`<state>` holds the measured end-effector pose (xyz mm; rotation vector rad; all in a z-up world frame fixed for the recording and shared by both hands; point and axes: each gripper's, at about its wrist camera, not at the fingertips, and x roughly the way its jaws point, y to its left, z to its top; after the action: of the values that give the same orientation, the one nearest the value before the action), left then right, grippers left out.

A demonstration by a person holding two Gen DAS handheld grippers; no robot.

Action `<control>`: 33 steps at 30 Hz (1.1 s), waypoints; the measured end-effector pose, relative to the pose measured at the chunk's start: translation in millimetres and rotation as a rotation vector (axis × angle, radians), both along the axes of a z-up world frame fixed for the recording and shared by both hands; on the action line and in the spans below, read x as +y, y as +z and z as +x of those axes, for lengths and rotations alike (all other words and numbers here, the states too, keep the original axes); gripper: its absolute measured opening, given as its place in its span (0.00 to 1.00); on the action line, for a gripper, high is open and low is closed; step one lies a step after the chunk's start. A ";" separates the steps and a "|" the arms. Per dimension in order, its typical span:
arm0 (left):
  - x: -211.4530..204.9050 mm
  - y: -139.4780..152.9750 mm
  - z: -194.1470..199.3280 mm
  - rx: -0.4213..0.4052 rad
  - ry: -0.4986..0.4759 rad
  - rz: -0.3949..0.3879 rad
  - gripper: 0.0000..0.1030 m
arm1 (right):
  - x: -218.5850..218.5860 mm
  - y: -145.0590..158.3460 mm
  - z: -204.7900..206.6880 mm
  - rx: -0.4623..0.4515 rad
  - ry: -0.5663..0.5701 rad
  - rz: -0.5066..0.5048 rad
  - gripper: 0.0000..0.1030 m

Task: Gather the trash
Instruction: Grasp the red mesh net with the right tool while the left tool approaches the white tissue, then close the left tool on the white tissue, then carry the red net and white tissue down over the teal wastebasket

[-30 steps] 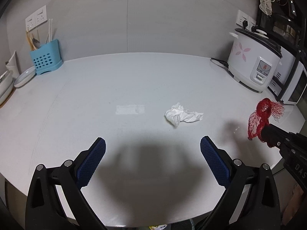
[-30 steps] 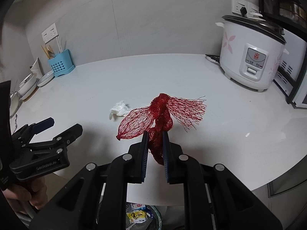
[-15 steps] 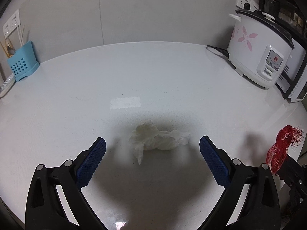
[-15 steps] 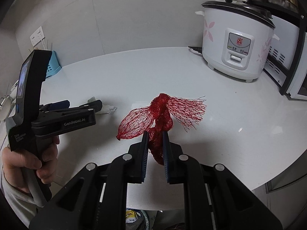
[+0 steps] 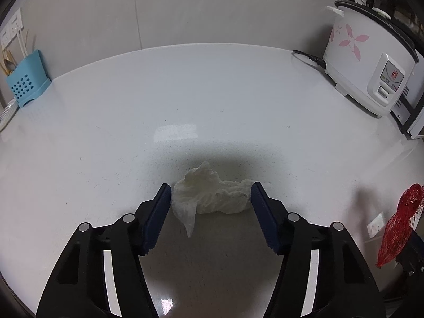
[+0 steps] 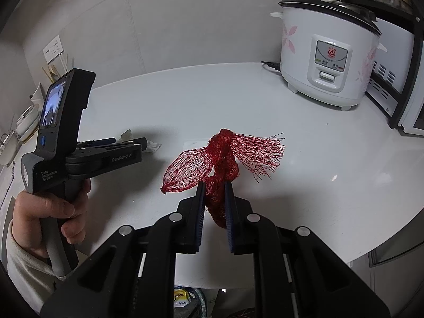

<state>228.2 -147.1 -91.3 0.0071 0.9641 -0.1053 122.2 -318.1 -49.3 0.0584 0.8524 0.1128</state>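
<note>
Your left gripper point(image 5: 210, 193) has dropped over the crumpled tissue point(image 5: 212, 197) on the counter point(image 5: 212, 92), its jaws just closing to flank it, so pinch it while your right gripper point(image 6: 214, 202) clamps the red netting point(image 6: 222, 156).

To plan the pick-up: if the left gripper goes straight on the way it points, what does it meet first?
The crumpled white tissue, probably. The left gripper, whose jaws have just been closing, already has it between its pads. Directly beneath lies the white countertop.
</note>
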 end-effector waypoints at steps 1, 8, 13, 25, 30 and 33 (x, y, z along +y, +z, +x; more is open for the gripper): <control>0.4 -0.3 0.4 0.001 0.001 -0.002 0.54 | 0.2 -0.1 -0.3 0.000 0.001 -0.001 0.13; 4.7 3.6 0.0 -0.015 0.005 -0.008 0.26 | 0.4 -0.7 -0.9 0.003 0.005 0.003 0.13; 8.8 10.4 -4.4 -0.023 -0.001 -0.016 0.16 | 3.0 0.8 -0.9 0.000 0.009 0.005 0.13; 42.2 36.2 -60.3 -0.084 -0.006 -0.012 0.16 | 35.3 13.0 -18.0 -0.031 0.060 0.034 0.13; 57.7 48.8 -95.6 -0.115 -0.001 -0.007 0.16 | 53.3 18.4 -31.4 -0.045 0.088 0.037 0.13; 66.5 55.6 -117.7 -0.134 0.002 -0.009 0.16 | 63.0 21.2 -40.1 -0.054 0.104 0.040 0.13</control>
<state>110.5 -80.6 -35.8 0.0044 0.8297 -0.1060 82.1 -255.1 -28.1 0.0482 0.7997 0.2282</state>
